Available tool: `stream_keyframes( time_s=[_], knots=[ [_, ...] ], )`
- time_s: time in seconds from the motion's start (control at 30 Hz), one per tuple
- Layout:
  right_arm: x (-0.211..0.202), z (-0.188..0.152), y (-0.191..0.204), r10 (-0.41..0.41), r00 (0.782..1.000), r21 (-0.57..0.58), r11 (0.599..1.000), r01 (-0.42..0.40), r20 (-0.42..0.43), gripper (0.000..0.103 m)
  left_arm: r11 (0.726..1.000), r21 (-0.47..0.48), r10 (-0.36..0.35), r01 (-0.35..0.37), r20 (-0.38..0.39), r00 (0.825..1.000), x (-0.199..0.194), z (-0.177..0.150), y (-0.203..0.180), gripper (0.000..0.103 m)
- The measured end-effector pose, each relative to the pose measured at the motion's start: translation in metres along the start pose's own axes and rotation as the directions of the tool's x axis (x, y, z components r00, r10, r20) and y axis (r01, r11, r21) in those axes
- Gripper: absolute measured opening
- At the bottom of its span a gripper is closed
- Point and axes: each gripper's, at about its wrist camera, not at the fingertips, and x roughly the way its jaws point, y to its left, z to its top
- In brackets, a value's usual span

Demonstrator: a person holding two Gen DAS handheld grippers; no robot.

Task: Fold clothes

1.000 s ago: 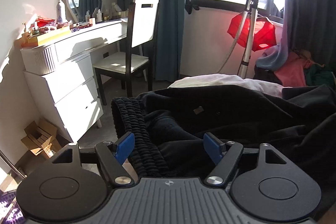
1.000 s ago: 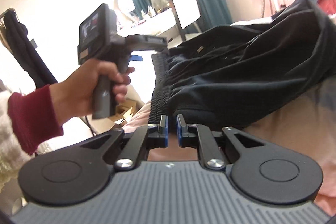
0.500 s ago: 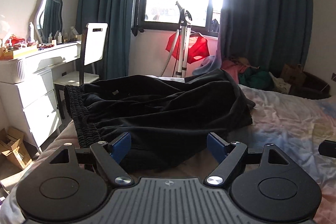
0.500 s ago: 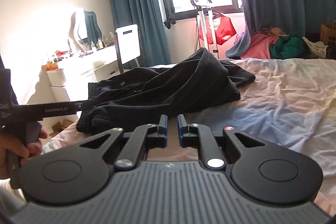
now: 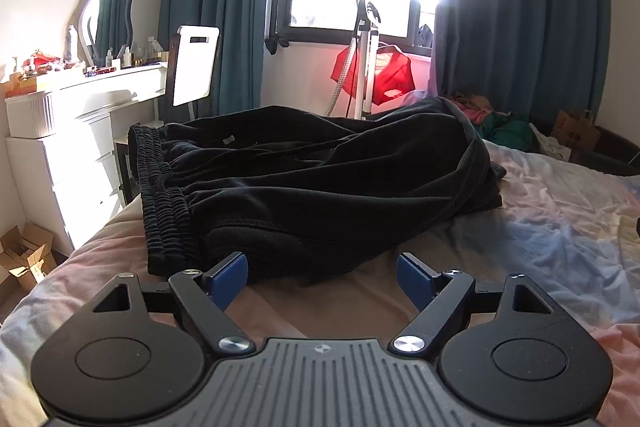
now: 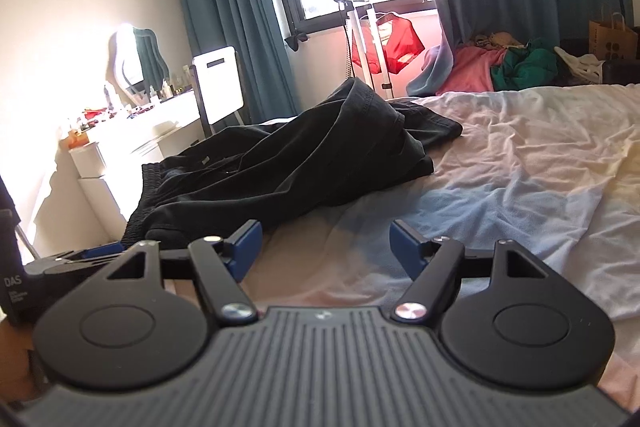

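Note:
Black trousers (image 5: 320, 183) with a ribbed elastic waistband (image 5: 164, 203) lie in a loose heap on the pastel bedsheet (image 5: 560, 219), waistband toward the bed's left edge. My left gripper (image 5: 322, 277) is open and empty, just short of the trousers' near edge. My right gripper (image 6: 326, 245) is open and empty, above bare sheet to the right of the trousers (image 6: 288, 167). The left gripper (image 6: 80, 259) shows at the lower left of the right wrist view.
A white dresser (image 5: 80, 131) with a mirror and a white-backed chair (image 5: 194, 65) stand left of the bed. A garment steamer with a red garment (image 5: 376, 75) stands under the window. A clothes pile (image 6: 500, 67) lies at the back right. Cardboard boxes (image 5: 24, 255) sit on the floor.
Both grippers have pulled back from the trousers and turned toward the window. The right gripper, shut before, has opened. The trousers now lie released on the bed.

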Motion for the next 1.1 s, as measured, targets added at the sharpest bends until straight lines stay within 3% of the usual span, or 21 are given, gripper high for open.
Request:
stream_keyframes(
  time_s=[0.17,0.37,0.53,0.67,0.83,0.9,1.03,1.07,1.1],
  knots=[
    [-0.003,0.0,0.003,-0.018,1.0,-0.022,1.0,0.018,0.002,0.073,0.998,0.055,-0.006,0.006,-0.007,1.0,0.002,-0.007,-0.007,0.088],
    [-0.004,-0.003,-0.007,-0.061,0.998,0.027,0.998,0.061,-0.023,0.072,0.986,0.139,-0.088,0.093,-0.047,0.995,0.03,-0.003,-0.028,0.087],
    [0.0,-0.006,-0.031,-0.103,0.994,0.122,0.987,0.104,-0.022,0.072,0.986,0.118,-0.122,0.12,0.015,0.992,0.08,0.032,-0.052,0.087],
    [0.022,-0.013,-0.051,-0.142,0.986,0.222,0.962,0.159,-0.09,0.073,0.986,0.103,-0.136,0.128,0.075,0.988,0.131,0.072,-0.09,0.086],
    [0.035,-0.016,-0.071,-0.134,0.982,0.316,0.934,0.169,-0.13,0.072,0.972,0.09,-0.228,0.219,0.105,0.968,0.192,0.122,-0.147,0.077],
    [0.04,-0.014,-0.078,-0.141,0.983,0.327,0.929,0.171,-0.115,0.073,0.975,0.101,-0.207,0.195,0.121,0.971,0.216,0.137,-0.173,0.077],
    [0.065,-0.018,-0.096,-0.198,0.969,0.31,0.921,0.236,-0.149,0.073,0.985,0.164,-0.078,0.06,0.106,0.991,0.269,0.156,-0.22,0.076],
    [0.072,-0.019,-0.102,-0.205,0.965,0.325,0.912,0.25,-0.166,0.073,0.983,0.182,-0.049,0.031,0.098,0.994,0.282,0.16,-0.23,0.07],
    [0.077,-0.021,-0.107,-0.202,0.963,0.345,0.903,0.254,-0.179,0.073,0.978,0.208,-0.035,0.019,0.075,0.997,0.292,0.161,-0.237,0.055]
  ],
)
